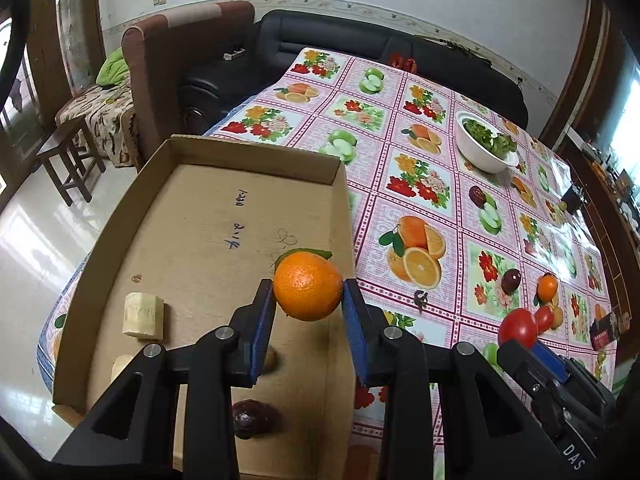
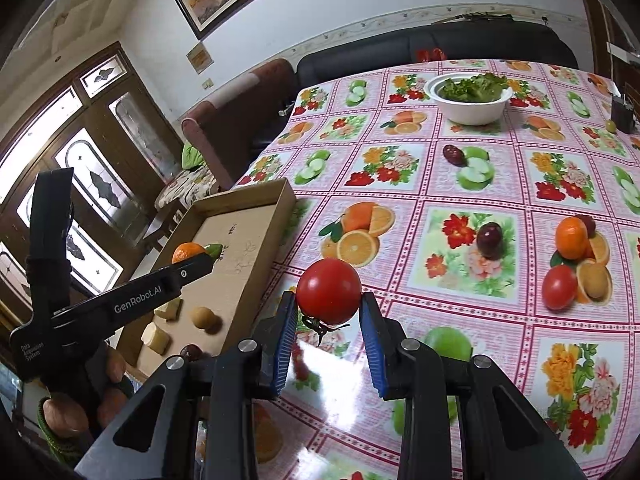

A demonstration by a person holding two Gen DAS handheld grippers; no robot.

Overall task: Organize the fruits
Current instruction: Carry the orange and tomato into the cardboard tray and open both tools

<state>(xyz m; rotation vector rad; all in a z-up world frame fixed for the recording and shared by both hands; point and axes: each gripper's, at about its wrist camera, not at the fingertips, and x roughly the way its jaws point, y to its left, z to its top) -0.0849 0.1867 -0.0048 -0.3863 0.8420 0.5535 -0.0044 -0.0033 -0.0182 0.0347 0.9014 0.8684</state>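
My left gripper point(image 1: 308, 294) is shut on an orange point(image 1: 308, 286) with a green leaf and holds it above the shallow cardboard tray point(image 1: 256, 156), near its right wall. The tray holds pale cut fruit pieces point(image 1: 143, 316), a round brown fruit point(image 2: 203, 317) and a dark purple fruit point(image 1: 256, 418). My right gripper point(image 2: 329, 308) is shut on a red tomato point(image 2: 329, 292) and holds it above the table, just right of the tray point(image 2: 256, 196). On the table lie another orange point(image 2: 572, 238), a tomato point(image 2: 559, 287) and a dark plum point(image 2: 490, 239).
The fruit-print tablecloth point(image 2: 404, 120) covers the table. A white bowl of greens point(image 2: 468, 94) stands at the far side, a dark box point(image 2: 622, 110) at the far right. A plum point(image 2: 454, 154) lies mid-table. A sofa and armchair stand behind; the table's left edge runs beside the tray.
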